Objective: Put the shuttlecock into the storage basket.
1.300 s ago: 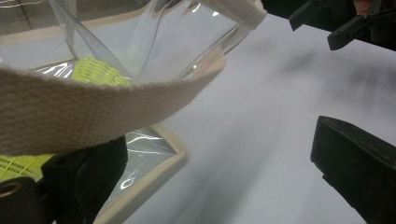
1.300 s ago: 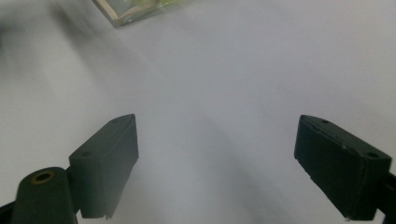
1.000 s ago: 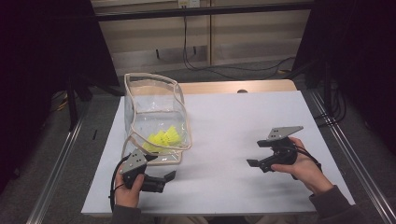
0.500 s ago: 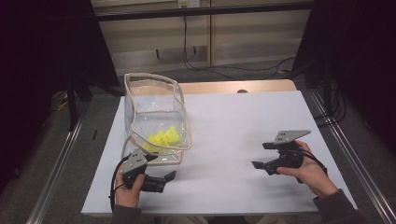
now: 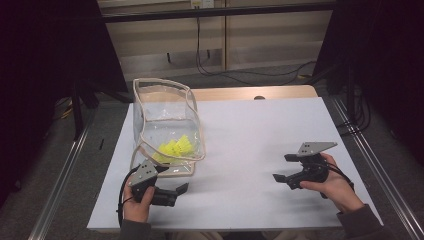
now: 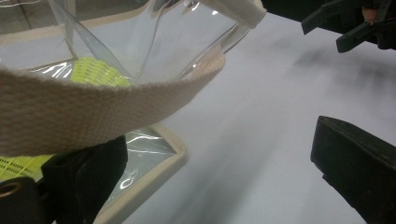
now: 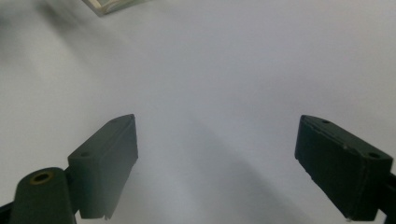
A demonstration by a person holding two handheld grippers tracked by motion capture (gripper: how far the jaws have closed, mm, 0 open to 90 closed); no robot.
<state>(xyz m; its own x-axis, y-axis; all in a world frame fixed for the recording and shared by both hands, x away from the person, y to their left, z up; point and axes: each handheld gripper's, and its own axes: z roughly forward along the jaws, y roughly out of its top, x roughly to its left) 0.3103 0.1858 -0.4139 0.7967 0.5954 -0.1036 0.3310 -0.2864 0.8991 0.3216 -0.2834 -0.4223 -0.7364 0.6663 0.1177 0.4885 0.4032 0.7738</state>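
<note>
Saw clear bag (image 5: pixel 165 125) at 10 o'clock on table (image 5: pixel 260 135), its trim just beside my left gripper (image 5: pixel 181 190). Both grippers gaped empty; right gripper (image 5: pixel 280 180) well apart at 4 o'clock.

— What carries everything here?

— A white worktop (image 5: pixel 250 150), a flat board with a strip of tan wood (image 5: pixel 250 93) showing along its far edge. A small dark spot (image 5: pixel 259 97) sits on that strip.

— And around it?

— Grey floor on both sides. A metal rail (image 5: pixel 65 180) runs along the left, another rail (image 5: pixel 372 165) along the right.

— Behind?

— A pale panelled wall (image 5: pixel 210 35) crossed by a dark horizontal bar (image 5: pixel 215 12). Black cables (image 5: pixel 220 70) hang down it and trail over the floor. Black curtains (image 5: pixel 45 60) close in left and right.

— Anything small?

— A short dark stick (image 5: pixel 101 144) lies on the floor left of the board.
</note>
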